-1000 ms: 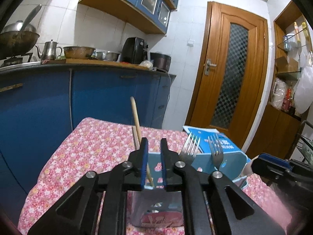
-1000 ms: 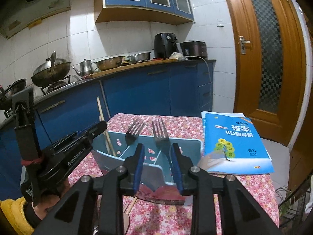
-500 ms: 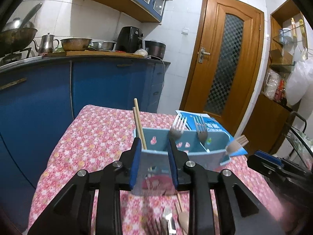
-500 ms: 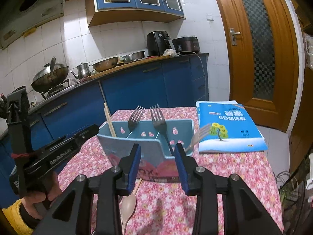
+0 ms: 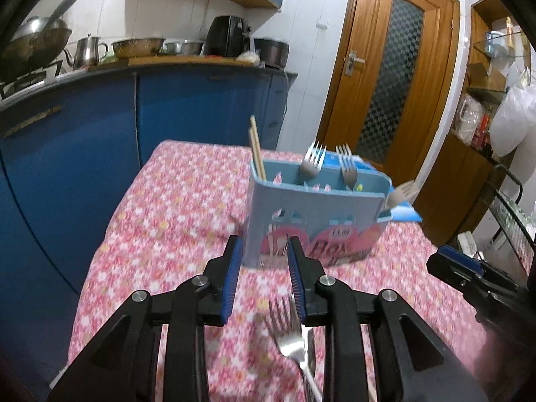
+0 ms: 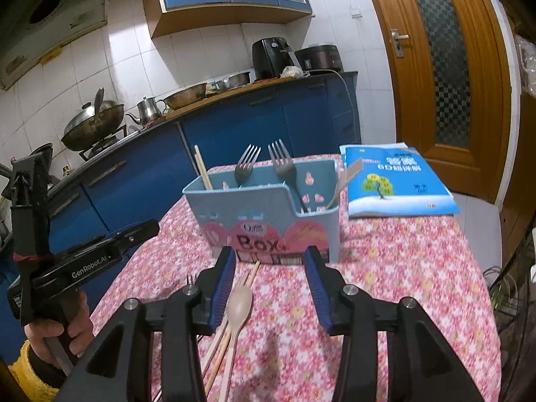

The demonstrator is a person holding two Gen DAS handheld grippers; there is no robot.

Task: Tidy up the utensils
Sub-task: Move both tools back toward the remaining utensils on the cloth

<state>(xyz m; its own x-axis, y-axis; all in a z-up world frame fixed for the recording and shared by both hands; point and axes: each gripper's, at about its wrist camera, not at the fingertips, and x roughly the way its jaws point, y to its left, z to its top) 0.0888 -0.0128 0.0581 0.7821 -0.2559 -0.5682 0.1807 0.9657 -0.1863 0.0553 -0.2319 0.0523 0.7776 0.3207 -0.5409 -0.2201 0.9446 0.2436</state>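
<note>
A light-blue utensil box (image 5: 315,221) (image 6: 268,211) stands on the floral table. It holds wooden chopsticks (image 5: 257,154) (image 6: 203,171) at its left end, two metal forks (image 5: 311,164) (image 6: 244,167) in the middle and a beige utensil (image 6: 345,181) at the right. My left gripper (image 5: 263,251) is open just short of the box, with nothing between its pads. A metal fork (image 5: 291,338) lies on the cloth under it. My right gripper (image 6: 269,261) has its jaws opening and empty. Beneath it lie a beige spoon (image 6: 238,305) and loose chopsticks (image 6: 217,351).
A blue booklet (image 6: 395,181) lies at the table's far right corner. Blue kitchen cabinets (image 5: 83,140) run along the left, close to the table edge. A wooden door (image 5: 395,77) stands behind, and a wire rack (image 5: 512,214) sits off the right side.
Both grippers have let go inside the box, opened and drawn back toward me. The chopstick and the fork stay in the box. Loose utensils on the cloth have come into view.
</note>
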